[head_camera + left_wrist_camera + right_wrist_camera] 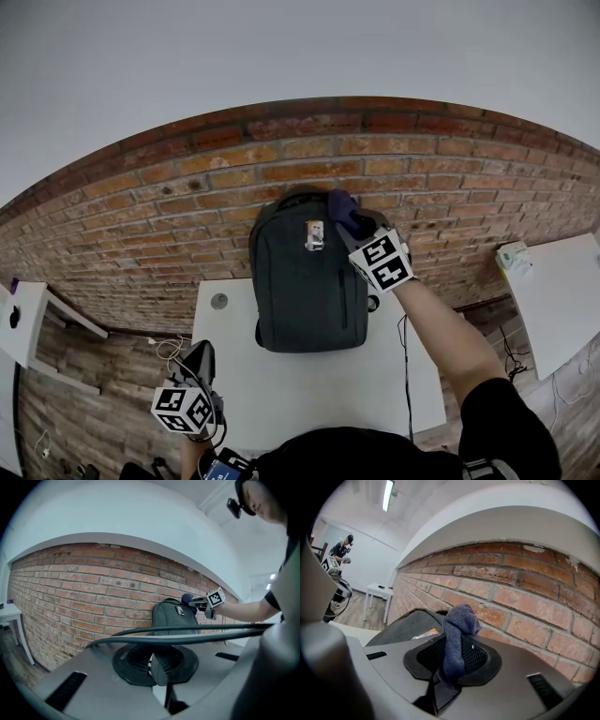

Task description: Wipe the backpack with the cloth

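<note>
Backpack [309, 281] stands upright at the rear of the counter [309, 394], against the brick wall [187, 206]. Right tongs [359, 228] are clenched on the cloth [343, 211] at the backpack's top right corner. Wiping looks early, with the front panel probably left. Only the right gripper view shows the pinch. The left gripper view shows the left tongs [152, 662] closed on nothing, well apart from the backpack.
</note>
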`<state>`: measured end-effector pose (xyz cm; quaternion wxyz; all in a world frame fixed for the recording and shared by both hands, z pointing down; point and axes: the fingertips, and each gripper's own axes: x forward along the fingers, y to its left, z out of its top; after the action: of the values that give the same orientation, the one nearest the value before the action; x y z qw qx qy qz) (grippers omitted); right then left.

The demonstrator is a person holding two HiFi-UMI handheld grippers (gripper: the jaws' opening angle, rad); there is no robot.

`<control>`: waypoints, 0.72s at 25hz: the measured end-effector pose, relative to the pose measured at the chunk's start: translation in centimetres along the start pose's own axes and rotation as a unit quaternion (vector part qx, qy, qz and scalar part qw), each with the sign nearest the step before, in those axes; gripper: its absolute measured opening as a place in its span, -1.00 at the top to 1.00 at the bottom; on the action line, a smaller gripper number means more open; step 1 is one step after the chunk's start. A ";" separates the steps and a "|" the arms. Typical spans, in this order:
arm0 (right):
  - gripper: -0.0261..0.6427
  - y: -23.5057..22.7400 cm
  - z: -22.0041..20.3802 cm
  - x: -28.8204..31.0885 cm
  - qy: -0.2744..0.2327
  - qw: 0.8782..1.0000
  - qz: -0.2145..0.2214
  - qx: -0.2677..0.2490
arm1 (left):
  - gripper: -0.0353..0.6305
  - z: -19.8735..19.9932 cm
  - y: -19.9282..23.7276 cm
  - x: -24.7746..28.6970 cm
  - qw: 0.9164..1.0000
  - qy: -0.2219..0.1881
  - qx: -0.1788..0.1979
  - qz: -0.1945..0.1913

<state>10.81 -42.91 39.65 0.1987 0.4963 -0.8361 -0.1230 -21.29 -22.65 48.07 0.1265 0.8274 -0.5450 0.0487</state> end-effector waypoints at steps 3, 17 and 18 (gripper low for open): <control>0.66 1.0 -0.5 -0.3 -0.001 1.000 0.012 0.012 | 0.91 -0.1 0.1 0.0 1.000 0.000 -0.002 0.000; 0.66 5.4 -3.4 -1.9 0.019 0.997 0.069 0.022 | 0.91 0.1 -0.9 0.4 1.000 0.002 0.004 -0.016; 0.66 5.7 -3.8 -2.1 0.021 0.997 0.073 0.021 | 0.91 0.0 -1.0 0.4 1.000 0.002 0.005 -0.016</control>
<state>8.94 -38.38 44.93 0.2143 0.4403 -0.8682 -0.0804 -20.25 -22.62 47.96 0.1244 0.8367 -0.5310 0.0506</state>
